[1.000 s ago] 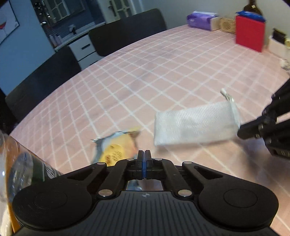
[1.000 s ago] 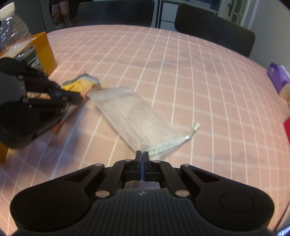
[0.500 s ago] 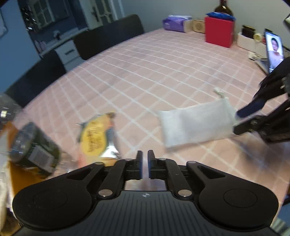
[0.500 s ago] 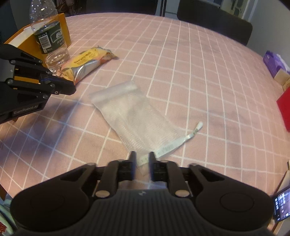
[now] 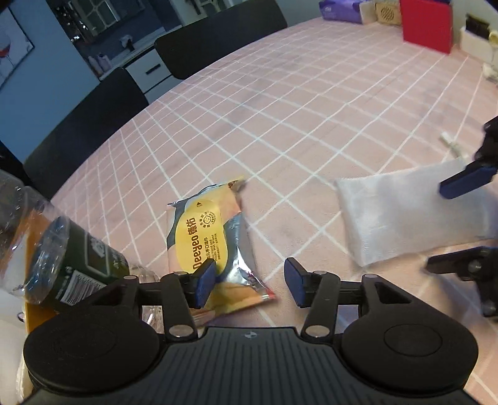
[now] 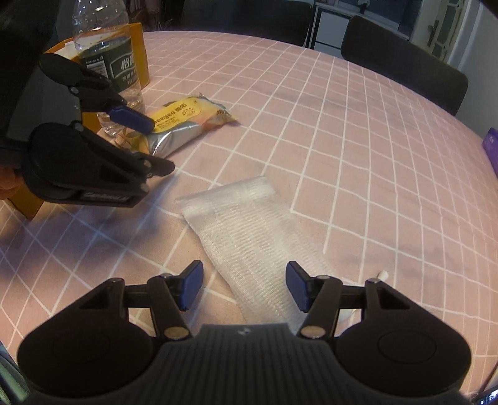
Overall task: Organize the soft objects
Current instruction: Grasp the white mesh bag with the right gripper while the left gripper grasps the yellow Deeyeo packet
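The right gripper [image 6: 244, 288], wide open and empty, straddles the mesh pouch [image 6: 249, 230], whose long axis runs toward upper left; the left gripper [image 5: 250, 285], equally spread, holds nothing.

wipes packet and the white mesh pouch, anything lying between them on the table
Nothing lies there. In the right wrist view, only bare pink checked tablecloth separates the wipes packet from the white mesh pouch; the open left gripper hangs above that stretch's near end.

A pink checked tablecloth [image 5: 311, 102] carries a green-labelled plastic bottle [image 6: 119, 65] beside an orange box [image 6: 138, 56], with a red box [image 5: 426, 25] far off and dark chairs [image 6: 404, 62] around
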### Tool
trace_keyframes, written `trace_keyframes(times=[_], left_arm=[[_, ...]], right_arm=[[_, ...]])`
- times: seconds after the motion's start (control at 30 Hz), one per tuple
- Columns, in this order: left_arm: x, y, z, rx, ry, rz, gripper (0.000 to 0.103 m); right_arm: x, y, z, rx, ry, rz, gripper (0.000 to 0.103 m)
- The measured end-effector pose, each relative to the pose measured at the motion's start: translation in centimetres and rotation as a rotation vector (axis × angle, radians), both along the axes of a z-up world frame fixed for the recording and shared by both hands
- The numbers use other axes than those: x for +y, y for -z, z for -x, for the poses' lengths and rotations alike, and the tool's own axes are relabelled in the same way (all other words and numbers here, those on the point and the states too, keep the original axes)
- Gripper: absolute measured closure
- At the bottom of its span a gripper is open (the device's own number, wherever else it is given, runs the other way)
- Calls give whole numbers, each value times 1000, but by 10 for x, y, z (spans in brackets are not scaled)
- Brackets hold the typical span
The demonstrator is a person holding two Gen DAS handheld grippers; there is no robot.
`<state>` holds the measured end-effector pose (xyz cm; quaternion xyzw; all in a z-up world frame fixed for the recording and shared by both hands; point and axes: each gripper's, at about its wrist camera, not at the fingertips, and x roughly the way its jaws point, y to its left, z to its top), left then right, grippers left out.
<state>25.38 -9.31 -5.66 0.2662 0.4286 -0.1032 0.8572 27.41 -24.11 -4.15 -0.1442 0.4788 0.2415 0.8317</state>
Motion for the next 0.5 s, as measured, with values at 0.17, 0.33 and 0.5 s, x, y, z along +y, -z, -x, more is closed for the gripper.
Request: trace_keyframes(times=[0.17,0.33,0.5], left_arm=[[-7,7,4,-49,9,-98,67],[-8,4,9,-73,35,-94,91],[-5,-5,18,-73,47,-28,96]], right_arm=[[-3,7,-4,24,14,-15,50],[-7,3,-4,10,25,-15,79],[-14,1,-3,6,57,-12,103]])
